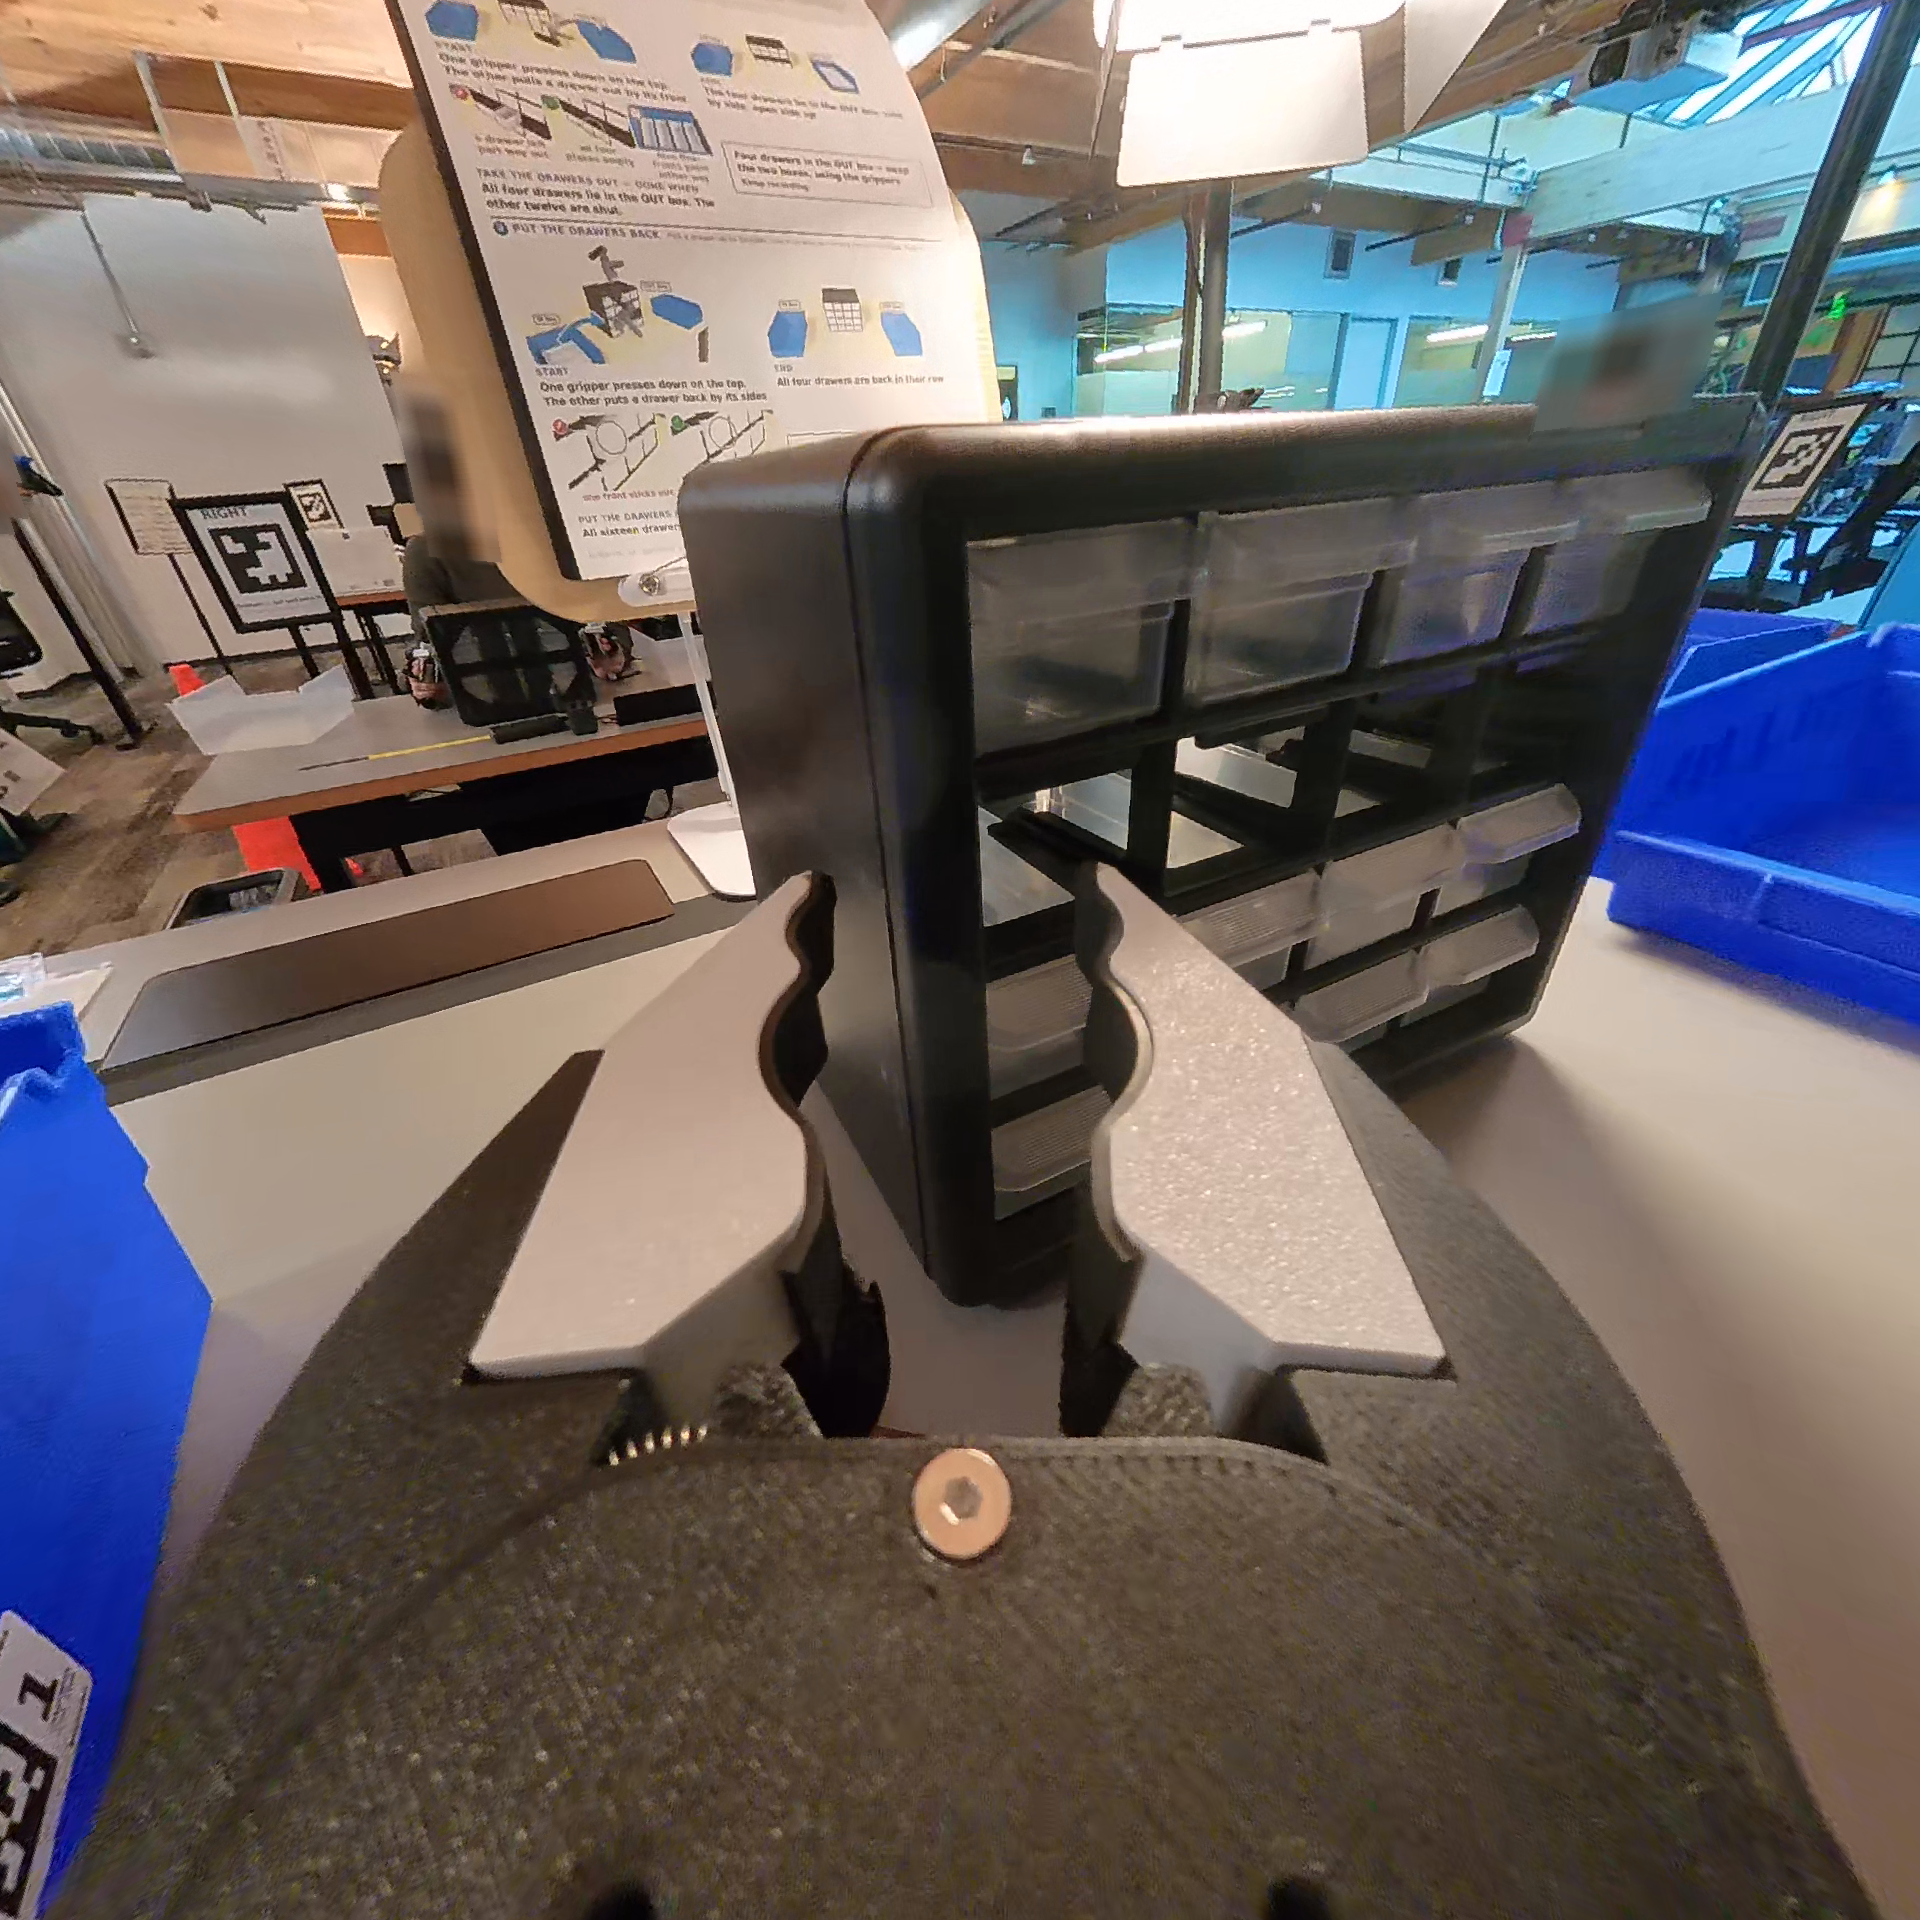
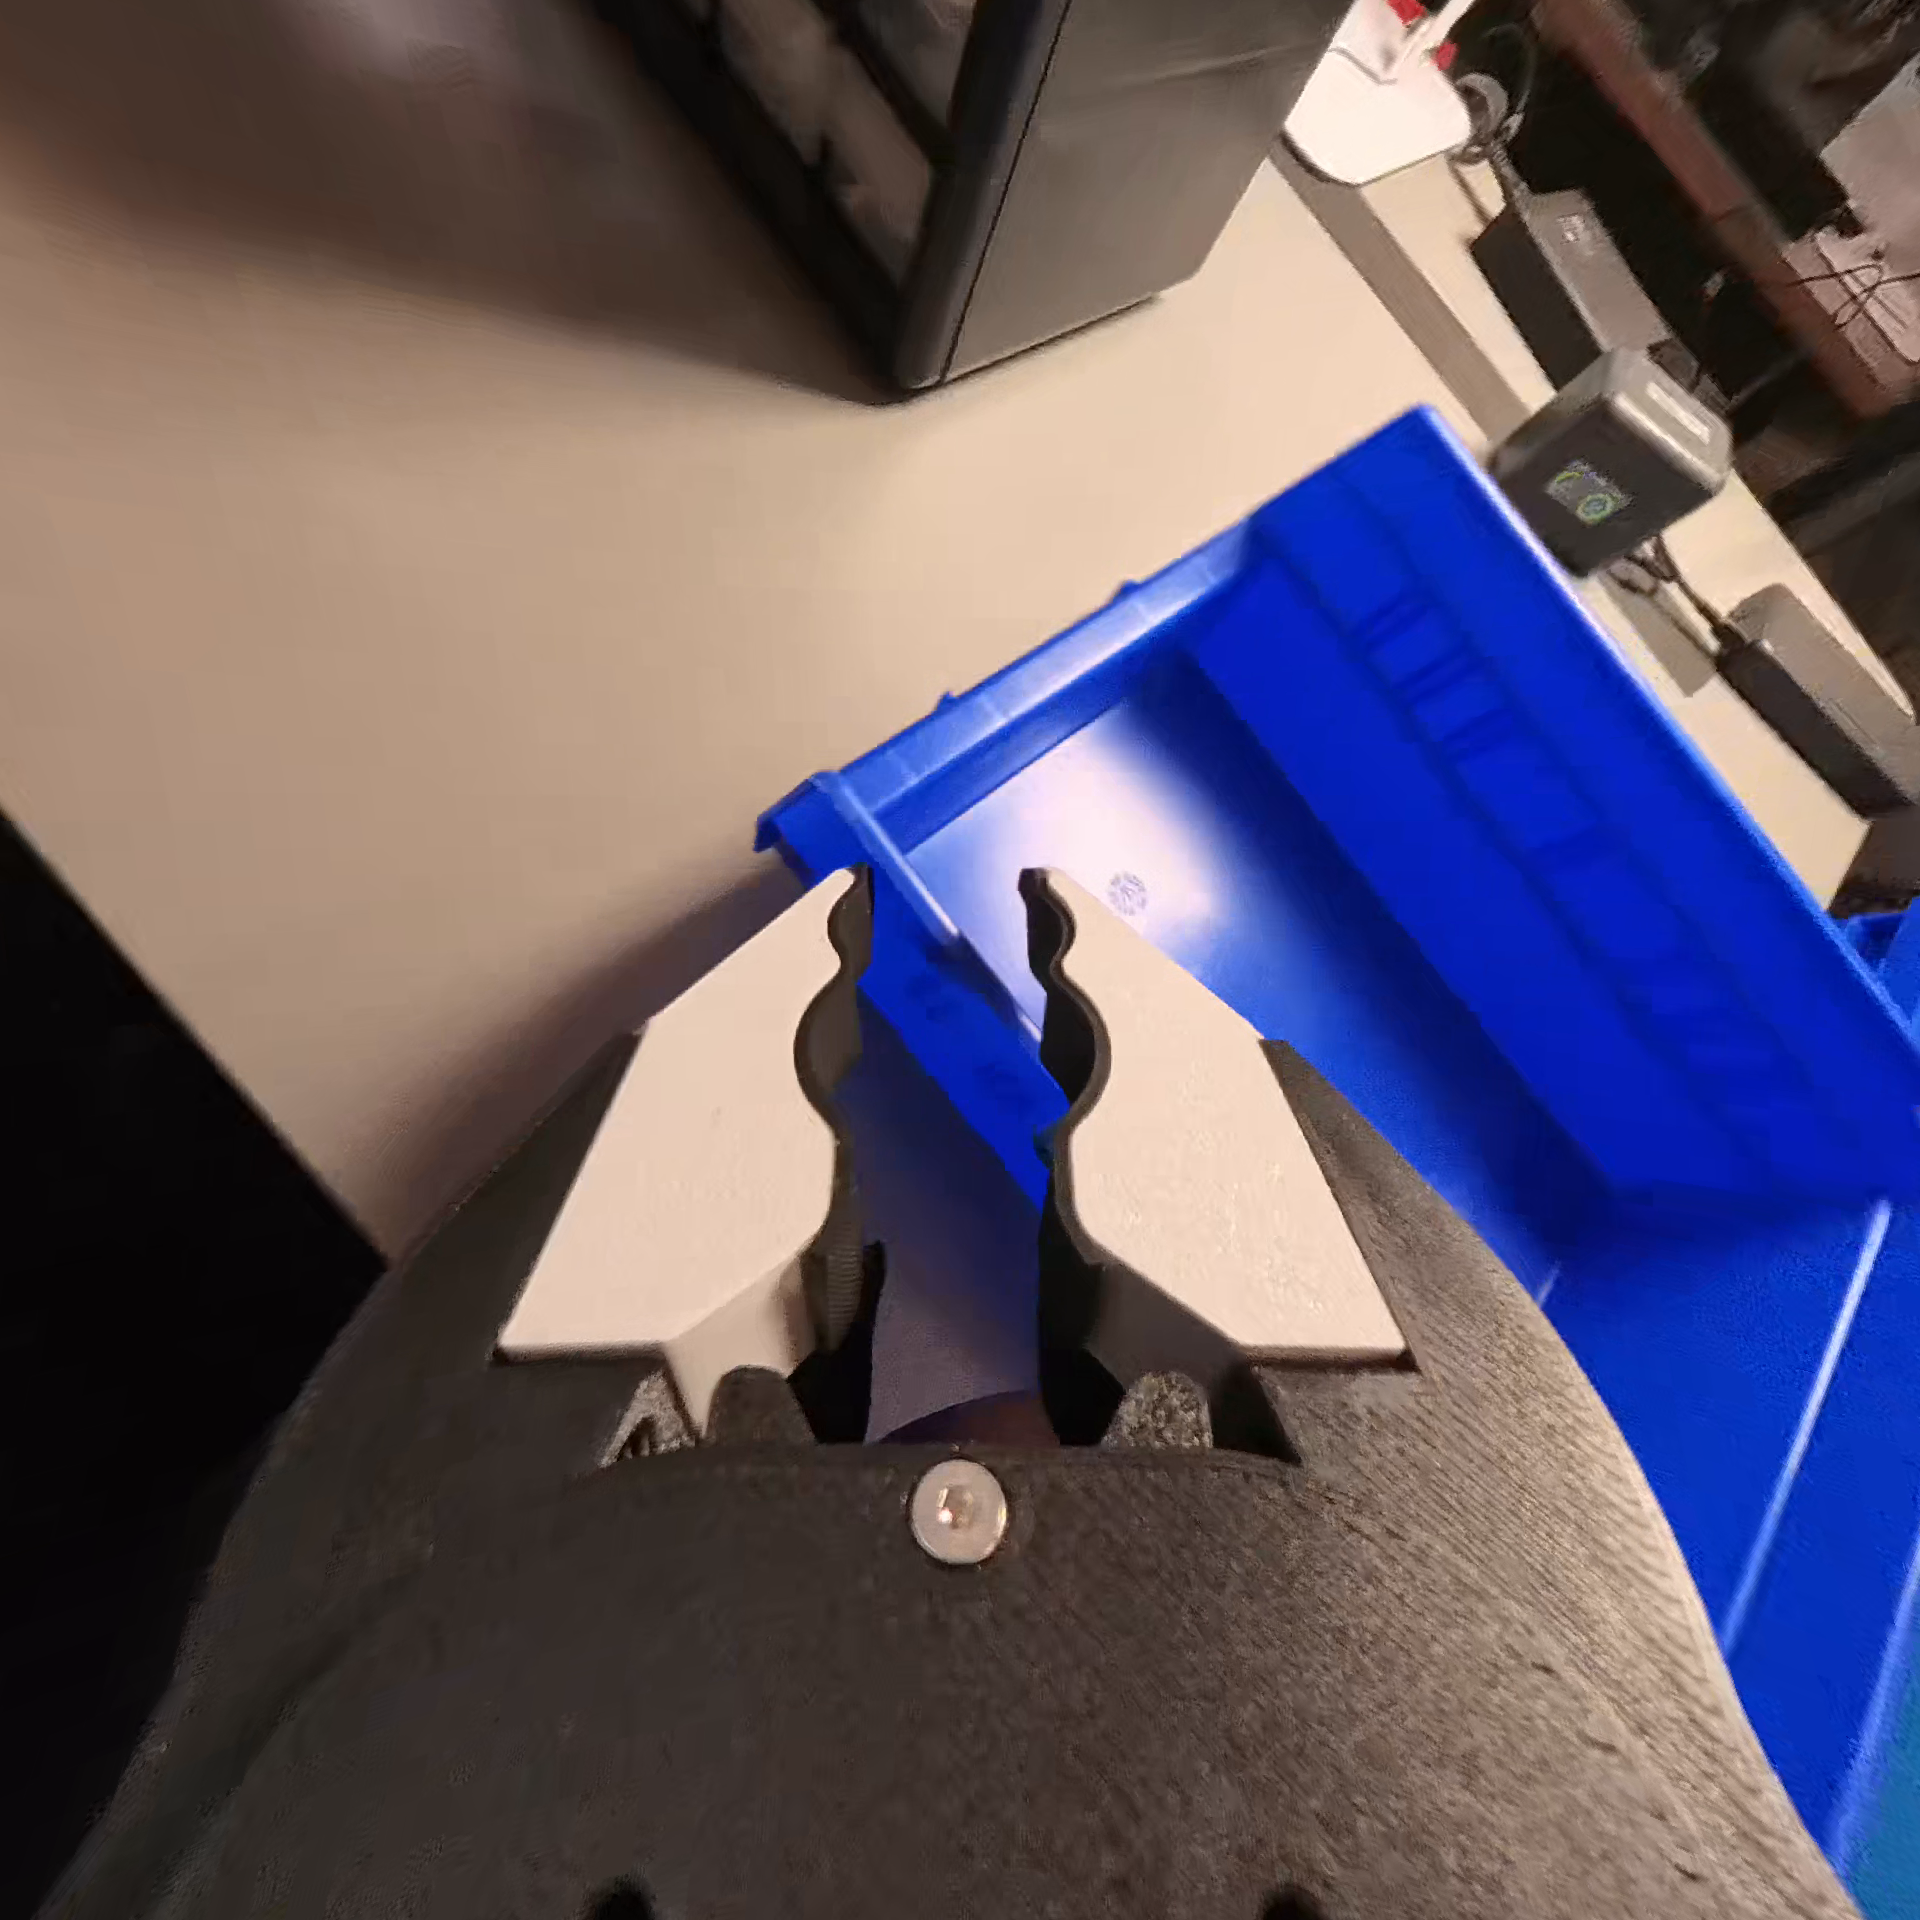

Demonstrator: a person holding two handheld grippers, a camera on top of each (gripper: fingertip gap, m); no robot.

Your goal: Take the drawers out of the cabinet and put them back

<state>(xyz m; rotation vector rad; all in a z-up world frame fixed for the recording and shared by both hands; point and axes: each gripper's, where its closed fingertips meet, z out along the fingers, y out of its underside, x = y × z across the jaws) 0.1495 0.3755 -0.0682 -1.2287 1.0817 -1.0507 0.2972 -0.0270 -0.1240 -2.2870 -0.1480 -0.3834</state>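
The black drawer cabinet (image 1: 894, 727) stands on the table, and its second row of slots (image 1: 1226, 821) is empty. Clear drawers (image 1: 1070, 634) fill the top row and the lower rows. My left gripper (image 1: 951, 894) is open and straddles the cabinet's front left corner: the left finger lies by the side wall, and the right finger (image 1: 1195, 1039) stands off in front of the drawer faces. My right gripper (image 2: 940, 883) is open over the near corner of a blue bin (image 2: 1455, 779). The bin's wall runs slantwise between the fingers. No drawer is held. The cabinet also shows in the right wrist view (image 2: 1091, 208).
A second blue bin (image 1: 73, 1299) sits at the near left. The right bin also shows in the left wrist view (image 1: 1766, 810). A poster board (image 1: 707, 260) on a white stand rises behind the cabinet. A dark mat (image 1: 395, 956) lies at the far left. A power brick (image 2: 1610, 457) sits beyond the table edge.
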